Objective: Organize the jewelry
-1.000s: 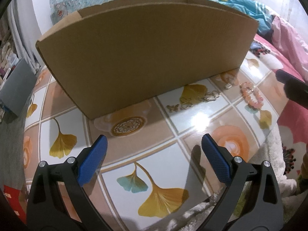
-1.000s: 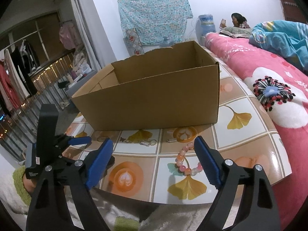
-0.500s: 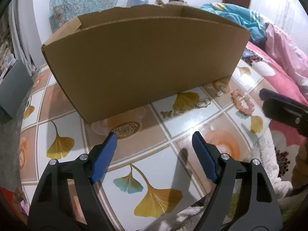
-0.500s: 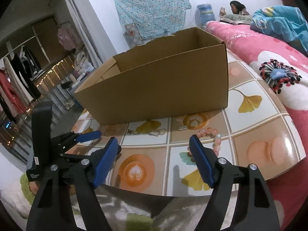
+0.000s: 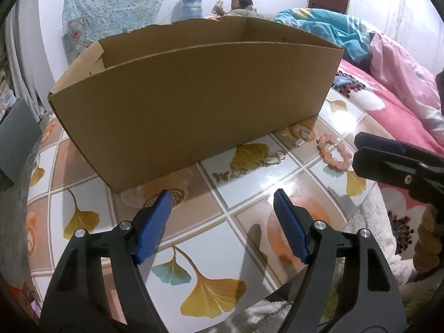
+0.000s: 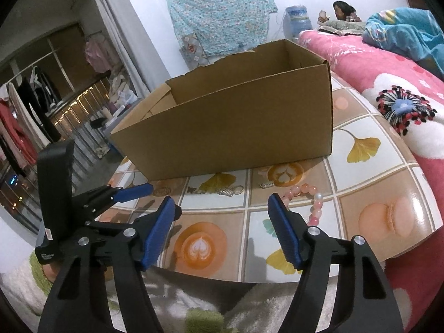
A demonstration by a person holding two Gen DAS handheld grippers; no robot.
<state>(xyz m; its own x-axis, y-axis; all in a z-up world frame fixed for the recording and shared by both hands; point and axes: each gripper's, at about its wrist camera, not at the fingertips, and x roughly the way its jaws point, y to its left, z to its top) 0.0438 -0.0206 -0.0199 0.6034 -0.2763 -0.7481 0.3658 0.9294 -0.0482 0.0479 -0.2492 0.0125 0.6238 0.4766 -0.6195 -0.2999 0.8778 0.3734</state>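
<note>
An open cardboard box (image 5: pixel 194 105) (image 6: pixel 236 116) stands on the tile-patterned table (image 5: pixel 91 172). In front of it lie a pink bead bracelet (image 5: pixel 335 164) (image 6: pixel 302 188), a silver chain piece (image 5: pixel 270 159) (image 6: pixel 230 191), a small butterfly piece (image 5: pixel 222 176) (image 6: pixel 191 190) and a little silver clasp (image 5: pixel 299 142) (image 6: pixel 266 185). My left gripper (image 5: pixel 222 197) hovers over the table short of the chain, its jaws closing with nothing between them. My right gripper (image 6: pixel 220 202) hangs near the bracelet, its jaws closing, also with nothing between them.
A bed with a pink flowered cover (image 6: pixel 388 83) runs along the table's right side, and a person (image 6: pixel 344 9) lies at its far end. A white fluffy rug (image 5: pixel 369 222) lies below the table's near edge. Each gripper shows in the other's view, close by.
Both grippers' jaws have narrowed. Both views have tipped so more of the box's inside shows, and the right gripper has come further into the left wrist view.
</note>
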